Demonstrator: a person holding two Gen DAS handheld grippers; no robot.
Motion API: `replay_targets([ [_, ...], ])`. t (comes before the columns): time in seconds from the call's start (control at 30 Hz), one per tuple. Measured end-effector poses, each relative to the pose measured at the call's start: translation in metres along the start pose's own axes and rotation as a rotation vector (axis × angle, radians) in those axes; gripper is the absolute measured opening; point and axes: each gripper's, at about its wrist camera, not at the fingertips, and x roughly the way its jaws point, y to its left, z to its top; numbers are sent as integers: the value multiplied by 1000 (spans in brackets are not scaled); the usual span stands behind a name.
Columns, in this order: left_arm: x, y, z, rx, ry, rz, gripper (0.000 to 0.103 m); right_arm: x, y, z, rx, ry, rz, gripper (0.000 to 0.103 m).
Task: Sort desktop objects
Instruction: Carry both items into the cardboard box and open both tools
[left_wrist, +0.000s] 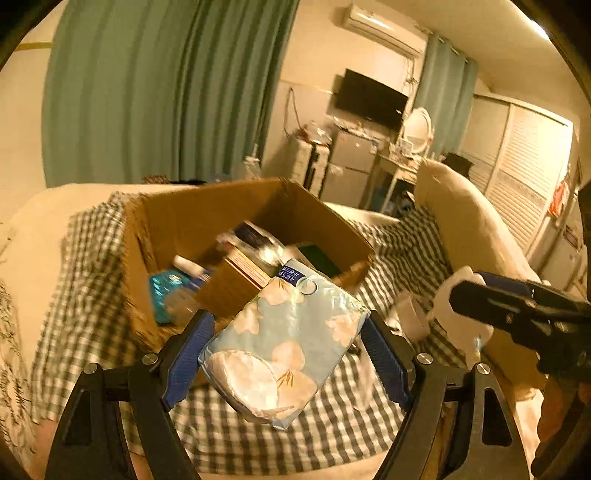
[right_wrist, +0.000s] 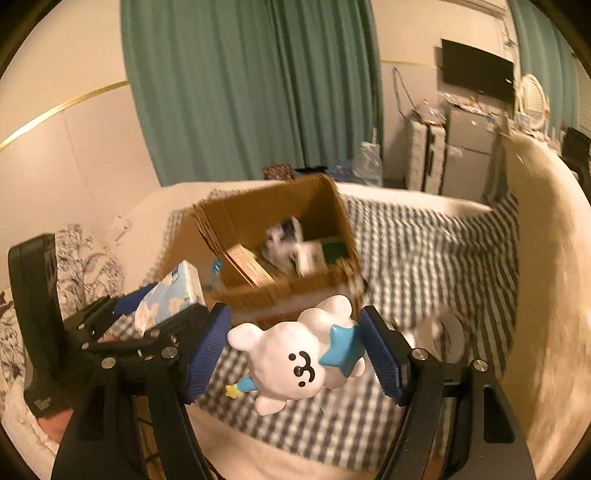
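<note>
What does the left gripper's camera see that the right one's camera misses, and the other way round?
Only the left wrist view shows the air conditioner, the louvred wardrobe doors and a teal packet in the box. Only the right wrist view shows the white toy's face, with the toy clamped in the right gripper, and the floral bedding. Both show the cardboard box, the checked cloth, the green curtain, the TV, and the tissue pack held in the left gripper.
</note>
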Motion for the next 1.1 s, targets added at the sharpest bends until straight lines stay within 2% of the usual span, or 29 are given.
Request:
replay_targets([
  [0.3, 17, 35, 39, -28, -33, 57, 83, 42, 6, 52, -7, -58, 51, 71],
  [0.43, 40, 54, 60, -58, -41, 66, 83, 70, -5, 71, 32, -66, 59, 71],
  [0.6, 78, 73, 83, -82, -36, 82, 83, 124, -18, 91, 93, -31, 90, 71],
  [0.8, 133, 88, 102, -86, 24, 107, 83, 183, -21, 105, 108, 15, 77, 71],
  [0.87, 150, 94, 106, -103, 72, 139, 84, 200, -22, 107, 121, 23, 66, 71],
  [1.0, 160, 109, 110, -153, 103, 154, 84, 220, -27, 112, 154, 39, 33, 71],
  [1.1, 165, 119, 109, -201, 137, 207, 88, 223, -28, 117, 170, 45, 28, 75],
])
